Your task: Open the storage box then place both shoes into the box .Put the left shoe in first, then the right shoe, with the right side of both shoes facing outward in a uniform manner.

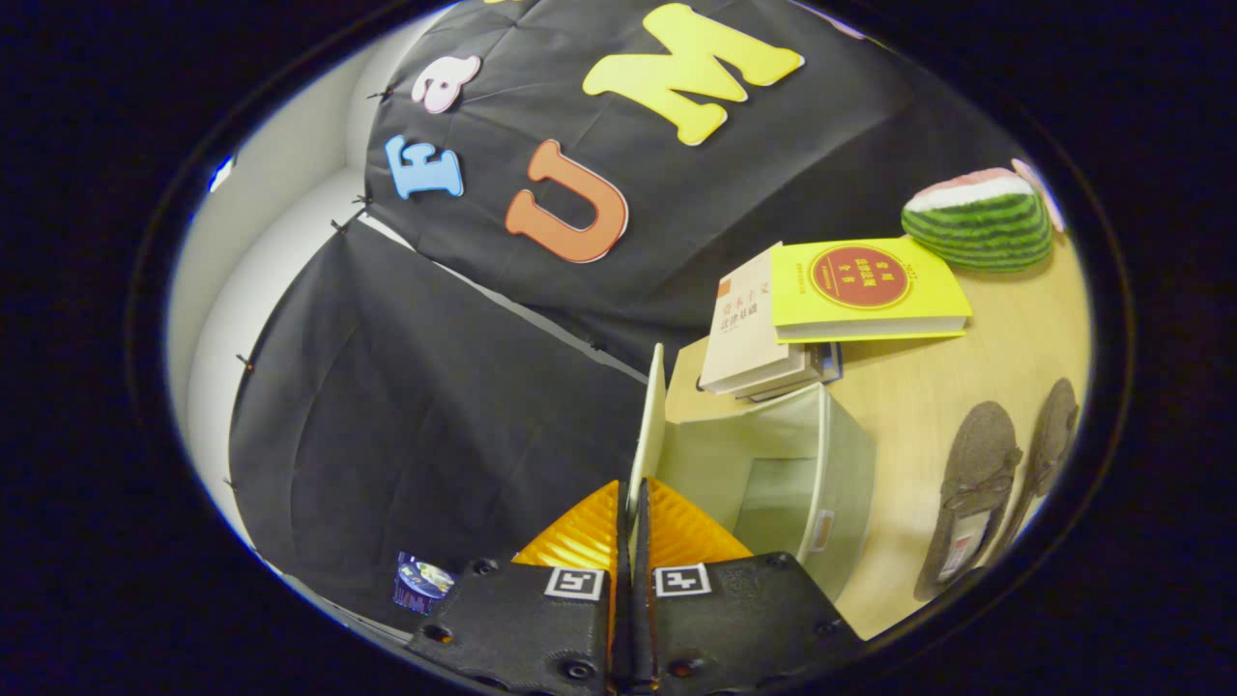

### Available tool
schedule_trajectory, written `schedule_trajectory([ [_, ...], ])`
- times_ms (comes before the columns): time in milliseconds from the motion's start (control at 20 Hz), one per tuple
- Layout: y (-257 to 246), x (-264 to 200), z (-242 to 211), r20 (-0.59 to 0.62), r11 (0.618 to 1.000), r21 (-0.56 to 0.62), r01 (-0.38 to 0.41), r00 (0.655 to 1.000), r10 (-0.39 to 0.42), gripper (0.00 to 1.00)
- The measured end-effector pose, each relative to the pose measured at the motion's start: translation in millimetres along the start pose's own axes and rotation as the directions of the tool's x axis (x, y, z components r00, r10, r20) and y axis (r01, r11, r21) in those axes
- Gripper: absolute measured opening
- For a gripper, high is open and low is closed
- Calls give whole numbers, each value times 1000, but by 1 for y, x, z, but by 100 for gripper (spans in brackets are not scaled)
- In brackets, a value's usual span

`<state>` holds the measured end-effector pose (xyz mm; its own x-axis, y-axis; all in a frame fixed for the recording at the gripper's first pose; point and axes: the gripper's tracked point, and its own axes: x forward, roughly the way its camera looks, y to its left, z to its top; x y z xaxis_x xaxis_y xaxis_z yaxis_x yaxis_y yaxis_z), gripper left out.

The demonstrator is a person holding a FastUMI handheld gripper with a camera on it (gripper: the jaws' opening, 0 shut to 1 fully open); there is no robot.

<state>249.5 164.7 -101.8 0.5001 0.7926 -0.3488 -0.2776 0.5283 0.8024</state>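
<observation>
Jaws pinched on the raised lid (pixel 649 425) edge of the open storage box (pixel 773 474), shoes (pixel 976 483) beside it.

The hand-held gripper (pixel 633 503) has ribbed fingers, dark screw-studded mounts and two square black-and-white markers.

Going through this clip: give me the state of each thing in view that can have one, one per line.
gripper: shut on the lid's edge
lid: swung up, held between the fingers
storage box: open, nothing seen inside
shoes: both on the table, outside the box, side by side
books: closed, stacked behind the box
watermelon toy: resting on the table, past the books
</observation>
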Motion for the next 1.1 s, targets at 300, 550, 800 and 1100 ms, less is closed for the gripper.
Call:
schedule_trajectory([
  [300,57,28,-6,14,998,-45,-31,999,32,6],
  [550,103,58,-18,16,988,-142,-65,998,68,11],
  [800,146,78,-29,25,971,-227,-82,996,90,48],
  [1100,115,69,-26,102,962,-260,85,993,-60,100],
])
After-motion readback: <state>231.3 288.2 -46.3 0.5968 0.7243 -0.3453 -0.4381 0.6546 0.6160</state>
